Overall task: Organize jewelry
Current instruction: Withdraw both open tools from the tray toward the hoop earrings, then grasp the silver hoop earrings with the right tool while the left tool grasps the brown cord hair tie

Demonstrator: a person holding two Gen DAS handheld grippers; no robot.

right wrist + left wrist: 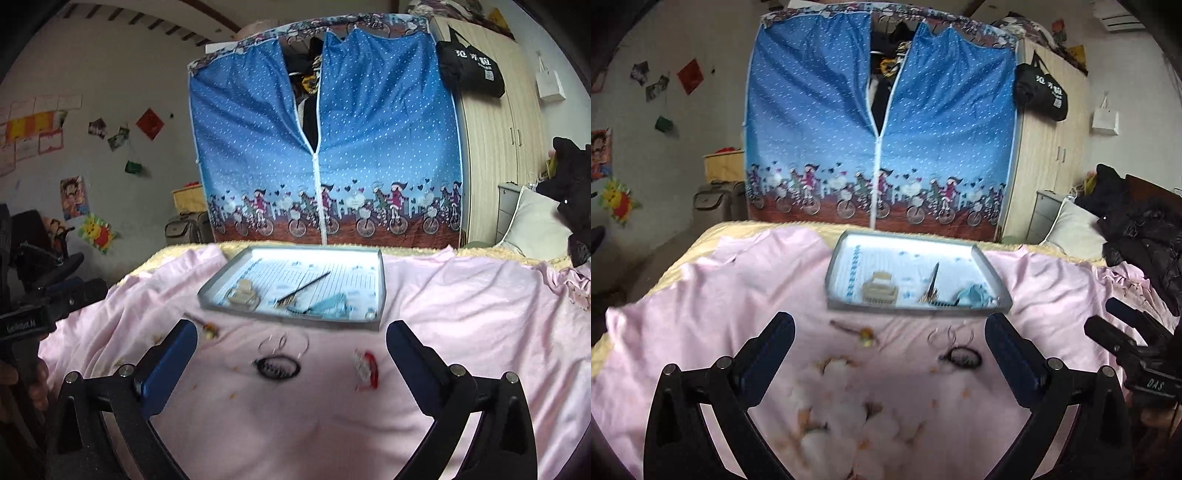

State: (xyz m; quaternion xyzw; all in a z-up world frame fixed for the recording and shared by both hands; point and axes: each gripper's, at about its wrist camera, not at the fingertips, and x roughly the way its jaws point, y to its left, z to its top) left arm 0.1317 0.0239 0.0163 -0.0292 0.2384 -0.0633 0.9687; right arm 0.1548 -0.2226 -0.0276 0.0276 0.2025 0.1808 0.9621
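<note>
A shallow grey tray (916, 309) (295, 320) lined with printed paper lies on a pink sheet. In it are a beige hair clip (880, 290) (243, 291), a thin gold hairpin (932, 285) (304, 286) and a light blue piece (973, 297) (332, 305). In front of the tray lie a small gold ornament (866, 335) (208, 329), thin silver hoops (947, 335) (282, 343), a black oval bracelet (961, 359) (277, 367) and a red-and-white piece (365, 367). My left gripper (889, 352) and right gripper (291, 356) both hover open above these, holding nothing.
The pink sheet (701, 325) covers a bed with a yellow blanket edge (738, 227). Beyond stand a blue fabric wardrobe (879, 122) and a wooden wardrobe (1052, 140). Dark jackets (1141, 236) and a pillow (1071, 230) lie at the right. A hand (22, 384) holds the other gripper at left.
</note>
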